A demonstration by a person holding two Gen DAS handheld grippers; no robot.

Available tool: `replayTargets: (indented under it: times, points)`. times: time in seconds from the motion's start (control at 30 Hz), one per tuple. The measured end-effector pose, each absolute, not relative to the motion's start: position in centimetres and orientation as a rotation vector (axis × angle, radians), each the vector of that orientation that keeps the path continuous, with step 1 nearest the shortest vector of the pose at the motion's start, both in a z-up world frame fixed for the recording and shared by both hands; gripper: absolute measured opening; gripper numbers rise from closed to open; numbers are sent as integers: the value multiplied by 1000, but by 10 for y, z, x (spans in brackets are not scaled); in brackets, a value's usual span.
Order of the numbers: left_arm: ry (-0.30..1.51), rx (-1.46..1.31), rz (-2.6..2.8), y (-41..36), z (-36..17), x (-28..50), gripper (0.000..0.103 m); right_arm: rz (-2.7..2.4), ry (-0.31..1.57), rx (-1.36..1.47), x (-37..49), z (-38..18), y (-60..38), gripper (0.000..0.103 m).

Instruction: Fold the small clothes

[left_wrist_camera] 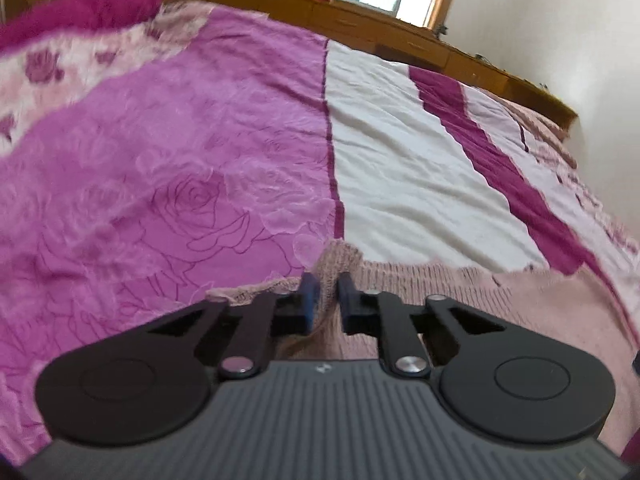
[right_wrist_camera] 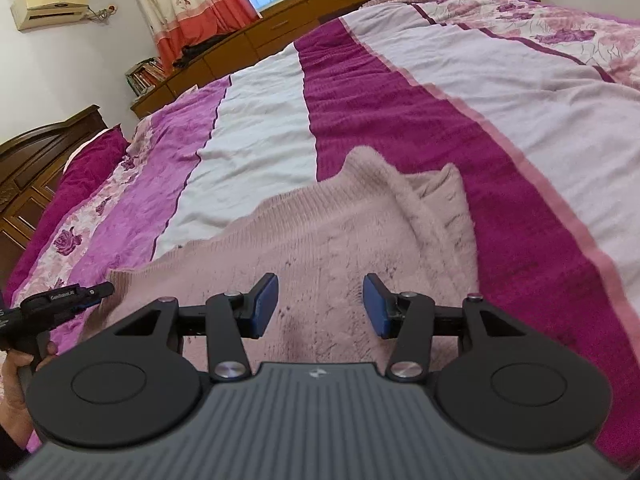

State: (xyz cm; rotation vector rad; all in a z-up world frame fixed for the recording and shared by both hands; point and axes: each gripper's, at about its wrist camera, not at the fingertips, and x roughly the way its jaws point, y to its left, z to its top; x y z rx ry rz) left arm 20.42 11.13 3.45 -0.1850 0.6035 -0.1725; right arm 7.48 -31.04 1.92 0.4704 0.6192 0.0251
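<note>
Between the fingers of the left gripper (left_wrist_camera: 329, 294): a pinched-up fold of the pink knit sweater (right_wrist_camera: 320, 236). The jaws are drawn nearly together, with the fabric peaking up between the blue pads, so this one has a hold on the garment's edge. The rest of the sweater spreads away to the right of that grip, lying on the striped bedspread (right_wrist_camera: 392, 120).

Ahead of and beneath the right gripper (right_wrist_camera: 320, 306): the body of the same sweater, mostly flat, with a raised ridge of bunched cloth, probably a sleeve or a turned-over side, running away beyond its right finger. These jaws stand about half apart with nothing between the pads; only knit surface shows through the gap, and I cannot tell whether the fingertips touch it.

Reading: the left grip looks like an anchor at one edge or corner, so the cloth can be lifted and carried over without sliding. The right tool seems to be lining up for a matching edge; not yet gripped.

Pose: both tools tilt moderately downward toward the bed. In the right view the left tool sits low at the far left, a hand (right_wrist_camera: 16, 364) wrapped around its handle, well apart from the right tool. The left view is somewhat blurred.
</note>
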Motion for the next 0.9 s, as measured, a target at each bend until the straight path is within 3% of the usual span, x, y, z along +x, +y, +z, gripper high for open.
replayTargets:
  times: [0.13,0.43,0.8,0.87,0.9]
  points:
    - [560,-117,-237,99,42,183,6,30,612,467,73,16,-310,55]
    - [552,-20,-333,72,45,158,7,34,609,488,70,13,-314,55]
    - [624,-249,-128,141,45,220,9,35,611,489,70,11,-315,55]
    - [673,-294,-157,148,38,232,11,33,612,485,71,11,-315,55]
    - [692,-314,-165,150,35,236,20,33,613,481,71,10,-314,55]
